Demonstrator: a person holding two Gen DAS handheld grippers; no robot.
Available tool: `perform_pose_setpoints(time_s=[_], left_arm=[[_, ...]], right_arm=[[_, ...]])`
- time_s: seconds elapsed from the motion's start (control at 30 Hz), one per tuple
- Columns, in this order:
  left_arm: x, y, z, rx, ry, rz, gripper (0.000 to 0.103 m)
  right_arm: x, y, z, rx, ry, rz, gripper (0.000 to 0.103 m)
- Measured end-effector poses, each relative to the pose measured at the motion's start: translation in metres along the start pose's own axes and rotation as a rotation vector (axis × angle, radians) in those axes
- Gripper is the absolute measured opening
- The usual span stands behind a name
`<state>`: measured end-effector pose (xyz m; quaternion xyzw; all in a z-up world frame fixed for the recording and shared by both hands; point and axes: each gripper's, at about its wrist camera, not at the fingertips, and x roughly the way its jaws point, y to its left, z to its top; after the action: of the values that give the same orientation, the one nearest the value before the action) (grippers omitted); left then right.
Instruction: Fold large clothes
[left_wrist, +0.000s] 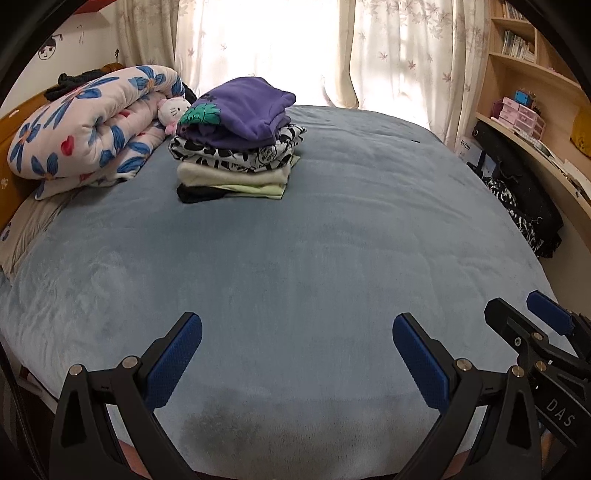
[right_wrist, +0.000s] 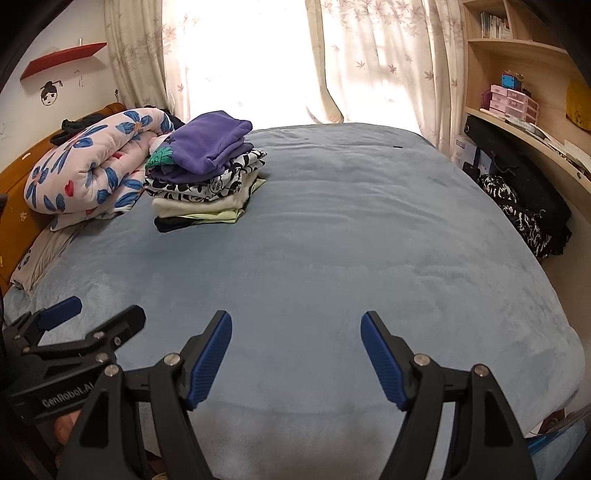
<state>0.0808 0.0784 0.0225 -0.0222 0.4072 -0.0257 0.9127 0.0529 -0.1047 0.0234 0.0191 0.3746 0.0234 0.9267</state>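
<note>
A stack of folded clothes (left_wrist: 236, 147) sits at the far left of the blue bed (left_wrist: 295, 258), with a purple garment (left_wrist: 243, 107) on top. The stack also shows in the right wrist view (right_wrist: 203, 177). My left gripper (left_wrist: 297, 325) is open and empty above the bed's near edge. My right gripper (right_wrist: 296, 321) is open and empty beside it; it also shows at the right of the left wrist view (left_wrist: 524, 310). The left gripper shows at the left of the right wrist view (right_wrist: 99, 310). A black and white garment (left_wrist: 517, 214) hangs off the right of the bed.
A rolled floral quilt (left_wrist: 88, 129) and a plush toy (left_wrist: 171, 109) lie at the headboard on the left. Curtains (left_wrist: 388, 55) cover the window behind the bed. Wooden shelves (left_wrist: 535, 92) with pink boxes (left_wrist: 521, 114) stand at the right.
</note>
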Motion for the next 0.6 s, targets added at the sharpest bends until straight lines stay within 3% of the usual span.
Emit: perform_pose_setpoints(time_s=[0.6], left_arm=[[0.0024, -0.0065, -0.0113, -0.004, 0.012, 0.009, 0.103]], right_arm=[[0.0026, 0.0002, -0.009, 0.006, -0.008, -0.048, 0.074]])
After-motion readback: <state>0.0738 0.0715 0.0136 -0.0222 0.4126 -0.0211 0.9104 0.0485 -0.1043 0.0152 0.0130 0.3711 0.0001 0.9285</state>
